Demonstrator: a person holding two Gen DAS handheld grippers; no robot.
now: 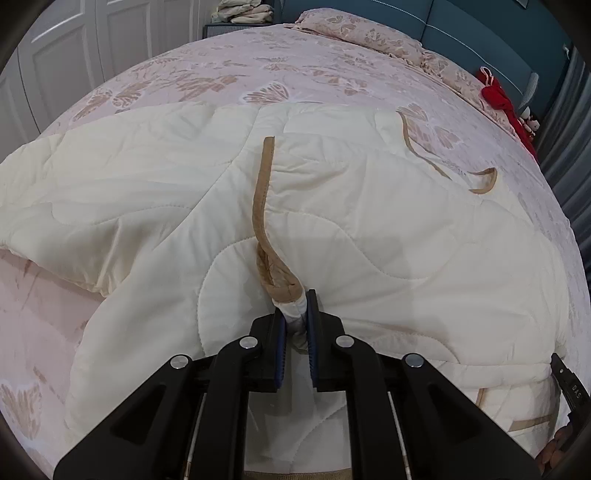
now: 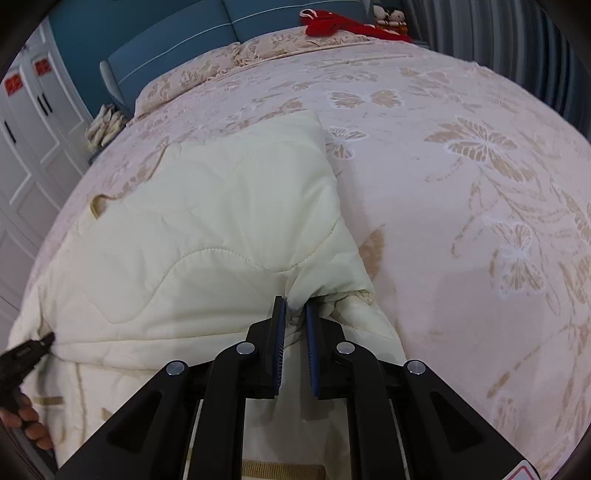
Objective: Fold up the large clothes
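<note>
A cream quilted comforter (image 1: 155, 206) with tan piping lies partly folded on the bed; it also shows in the right wrist view (image 2: 207, 221). My left gripper (image 1: 295, 299) is shut on the comforter's tan-trimmed edge (image 1: 275, 280), which bunches between the blue pads. My right gripper (image 2: 295, 306) is shut on a bunched fold of the same comforter near its right edge. The left gripper's black tip shows at the left of the right wrist view (image 2: 37, 345), and the right gripper's tip shows at the right edge of the left wrist view (image 1: 567, 380).
The bed carries a pink sheet with butterfly print (image 2: 461, 184). Pillows (image 1: 365, 35) lie along a blue headboard (image 2: 177, 37). A red item (image 2: 332, 22) lies near the pillows. White wardrobe doors (image 1: 74, 48) stand beside the bed.
</note>
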